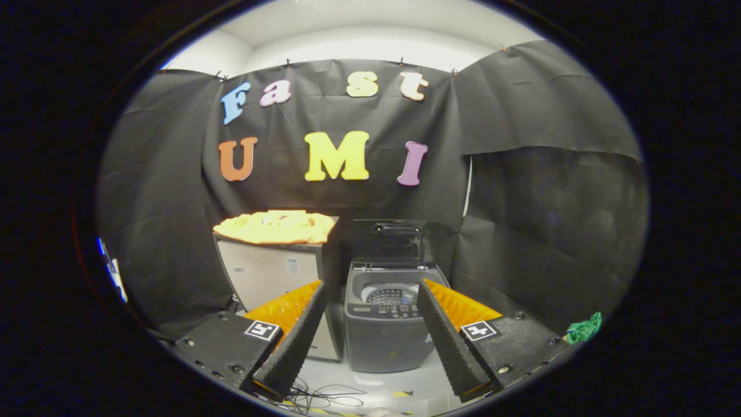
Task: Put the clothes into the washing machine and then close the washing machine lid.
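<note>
The tongs (370, 286) stand spread wide with nothing between them, their two fingers framing the small dark-grey top-loading washing machine (385, 330) that sits on the pale floor (399, 376) straight ahead at twelve o'clock. The machine's black lid (396, 237) is raised upright at the back, so the round perforated drum (391, 294) lies open to the top. The task's thing, a crumpled heap of yellow cloth (277, 227), rests on top of a light-coloured cabinet (272, 272) that serves as the bench, standing just beside the machine at about ten o'clock from the fingers and beyond the left fingertip. The cloth looks soft, limp and light; it will likely sag and trail once lifted, and a loose edge could catch on the cabinet's rim or hang over the drum's mouth. A sound hold would probably be a pinch on a raised fold near the middle of the heap, gathering several layers so the bundle comes up together. A scrap of green fabric (584, 328) lies well apart at about three o'clock. Loose dark cables (318, 398) lie on the floor near the fingers.
</note>
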The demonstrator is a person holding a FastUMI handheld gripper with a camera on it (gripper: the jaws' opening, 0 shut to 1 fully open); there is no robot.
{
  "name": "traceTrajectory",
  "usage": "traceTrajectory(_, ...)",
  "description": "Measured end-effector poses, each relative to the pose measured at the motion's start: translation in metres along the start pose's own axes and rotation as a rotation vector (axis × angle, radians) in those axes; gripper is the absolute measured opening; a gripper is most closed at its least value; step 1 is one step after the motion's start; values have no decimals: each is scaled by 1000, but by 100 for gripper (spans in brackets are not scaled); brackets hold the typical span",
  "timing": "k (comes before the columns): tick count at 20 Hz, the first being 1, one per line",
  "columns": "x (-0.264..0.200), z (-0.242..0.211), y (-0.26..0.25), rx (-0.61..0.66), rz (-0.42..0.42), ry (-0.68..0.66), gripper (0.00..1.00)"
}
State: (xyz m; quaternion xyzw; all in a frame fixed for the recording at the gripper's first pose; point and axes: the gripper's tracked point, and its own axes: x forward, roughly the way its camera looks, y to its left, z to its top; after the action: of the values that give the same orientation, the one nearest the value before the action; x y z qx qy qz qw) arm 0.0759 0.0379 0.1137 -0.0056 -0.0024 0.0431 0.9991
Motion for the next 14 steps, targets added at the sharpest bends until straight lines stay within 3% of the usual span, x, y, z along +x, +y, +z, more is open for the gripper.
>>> traceTrajectory(8, 86, 102, 41, 2, 59, -73, 99)
traceTrajectory(14, 162, 141, 100, -3, 159, -52, 99)
